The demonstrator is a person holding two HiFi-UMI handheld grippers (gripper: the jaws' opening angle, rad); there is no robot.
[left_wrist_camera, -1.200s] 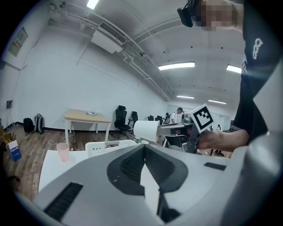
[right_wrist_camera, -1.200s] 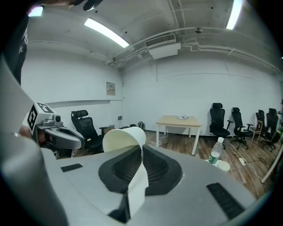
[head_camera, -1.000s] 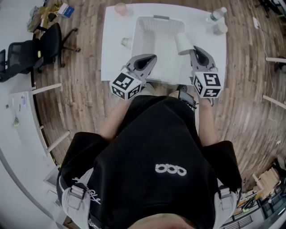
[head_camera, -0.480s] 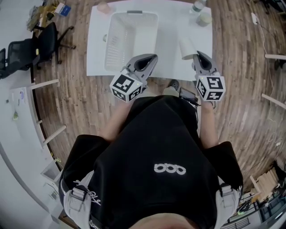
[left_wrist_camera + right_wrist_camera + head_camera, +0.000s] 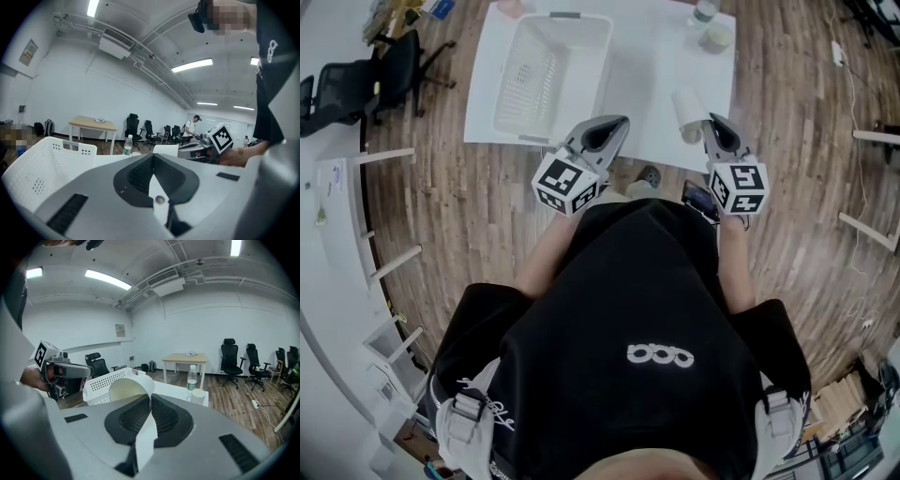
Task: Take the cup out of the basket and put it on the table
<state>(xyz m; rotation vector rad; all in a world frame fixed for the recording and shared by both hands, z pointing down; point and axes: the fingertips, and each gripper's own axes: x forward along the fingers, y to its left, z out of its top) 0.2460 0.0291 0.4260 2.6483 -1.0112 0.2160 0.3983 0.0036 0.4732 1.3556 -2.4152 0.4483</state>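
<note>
Cup [image 5: 685,114]: white, lying tilted on its side, out of the basket and over the near right part of the desk [image 5: 642,89]. Whether its lower side touches the desktop is hard to tell from above.

Right hand-held gripper [image 5: 710,125]: clenched on the cup's wall. In the right gripper view the thin white wall runs between the two dark pads [image 5: 164,416], and the cup's open mouth [image 5: 127,390] faces back toward the camera.

Left hand-held gripper [image 5: 617,122]: clenched with nothing in it; jaws meet tip to tip in its own view [image 5: 153,157]. It hangs at the desk's near edge, well apart from the cup.

Basket [image 5: 586,66]: white, perforated, at the left half of the desk, no cup visible inside.

Far right corner of the desk: a clear bottle [image 5: 703,11] and, just beside it, a small pale container [image 5: 716,37].
</note>
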